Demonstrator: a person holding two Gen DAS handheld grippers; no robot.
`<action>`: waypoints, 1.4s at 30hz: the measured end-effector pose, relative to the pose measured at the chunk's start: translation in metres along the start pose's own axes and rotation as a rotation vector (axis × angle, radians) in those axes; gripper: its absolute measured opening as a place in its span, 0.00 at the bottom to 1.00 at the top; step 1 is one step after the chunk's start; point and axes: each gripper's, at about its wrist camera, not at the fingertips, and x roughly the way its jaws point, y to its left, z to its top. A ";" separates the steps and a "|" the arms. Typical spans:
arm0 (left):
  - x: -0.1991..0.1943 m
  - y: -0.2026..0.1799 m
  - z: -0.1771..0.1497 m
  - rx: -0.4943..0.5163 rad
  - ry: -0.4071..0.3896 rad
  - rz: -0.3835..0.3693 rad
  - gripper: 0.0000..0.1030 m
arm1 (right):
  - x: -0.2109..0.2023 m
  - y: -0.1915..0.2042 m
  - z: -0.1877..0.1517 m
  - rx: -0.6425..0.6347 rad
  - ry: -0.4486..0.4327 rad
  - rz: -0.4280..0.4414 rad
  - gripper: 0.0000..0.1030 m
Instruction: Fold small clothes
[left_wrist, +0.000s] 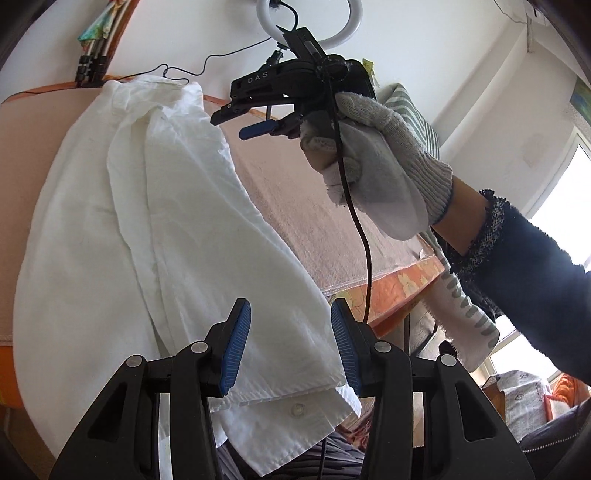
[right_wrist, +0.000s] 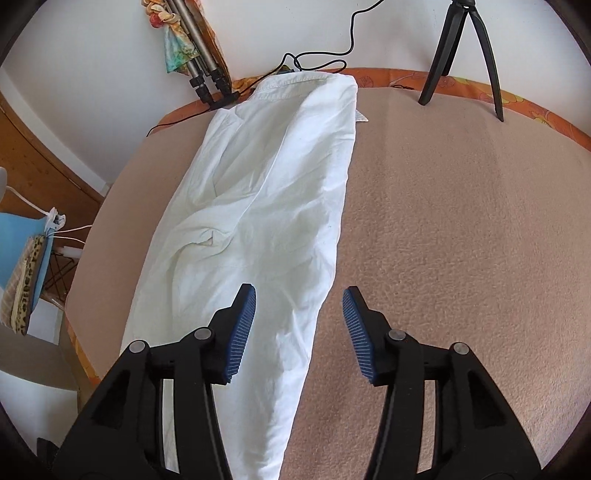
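A white shirt (left_wrist: 147, 221) (right_wrist: 258, 203) lies on the beige-covered table (right_wrist: 461, 240), folded lengthwise into a long strip with its collar at the far end. My left gripper (left_wrist: 291, 339) hovers over the near hem, where a button shows; its blue pads stand apart and do not press the cloth. In the left wrist view, a gloved hand (left_wrist: 373, 155) holds my right gripper (left_wrist: 232, 125) above the table beside the shirt's far part, jaws apart and empty. In its own view the right gripper (right_wrist: 299, 328) stands open over the shirt's right edge.
A black tripod (right_wrist: 461, 55) stands at the table's far right and silver tripod legs (right_wrist: 207, 81) at the far left, with a black cable (right_wrist: 325, 62) between them. A ring light (left_wrist: 347, 33) hangs above. A striped cloth (left_wrist: 413, 107) lies at the right edge.
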 end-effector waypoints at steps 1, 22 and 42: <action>0.003 0.000 -0.001 -0.002 0.007 -0.004 0.42 | 0.006 0.000 0.004 -0.004 0.005 -0.009 0.50; 0.035 -0.016 -0.006 0.018 0.114 -0.102 0.42 | 0.026 -0.039 0.032 -0.023 0.027 -0.153 0.01; -0.133 0.050 -0.013 -0.096 -0.197 0.215 0.42 | 0.050 0.023 0.064 -0.214 0.042 -0.144 0.36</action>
